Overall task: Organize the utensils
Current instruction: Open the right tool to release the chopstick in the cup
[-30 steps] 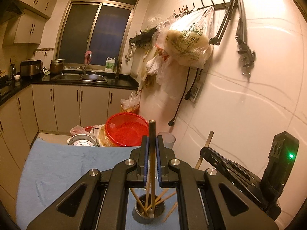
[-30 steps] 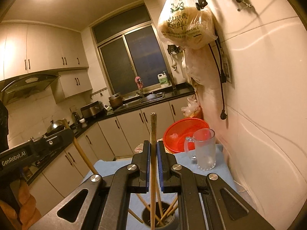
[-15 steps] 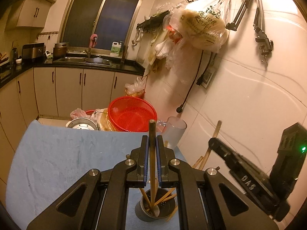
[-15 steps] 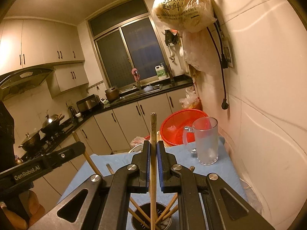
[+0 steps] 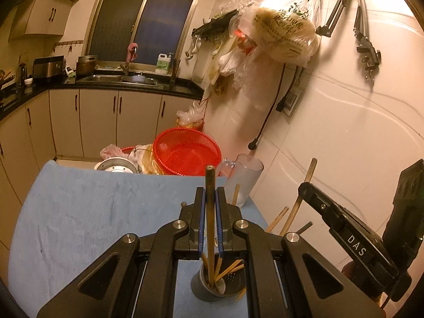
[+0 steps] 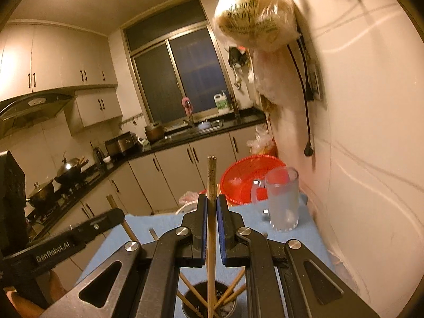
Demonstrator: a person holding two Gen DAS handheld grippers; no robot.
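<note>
The blue cloth (image 5: 87, 217) covers the table, bare from 9 to 11 o'clock in the left wrist view; its far edge runs just before the red basket (image 5: 186, 155) at 12. The tiled wall (image 5: 344, 132) closes the side from 1 to 4 o'clock, and the glass mug (image 6: 282, 201) stands near it on the cloth.

The left gripper (image 5: 210, 206) is clamped on 1 upright chopstick (image 5: 210, 185), whose lower end sits inside the metal holder (image 5: 209, 290) at 6 o'clock among other sticks. The right gripper (image 6: 211, 212) is likewise closed on 1 chopstick (image 6: 211, 175), reaching down into the same holder (image 6: 204, 304) at 6 o'clock.
</note>
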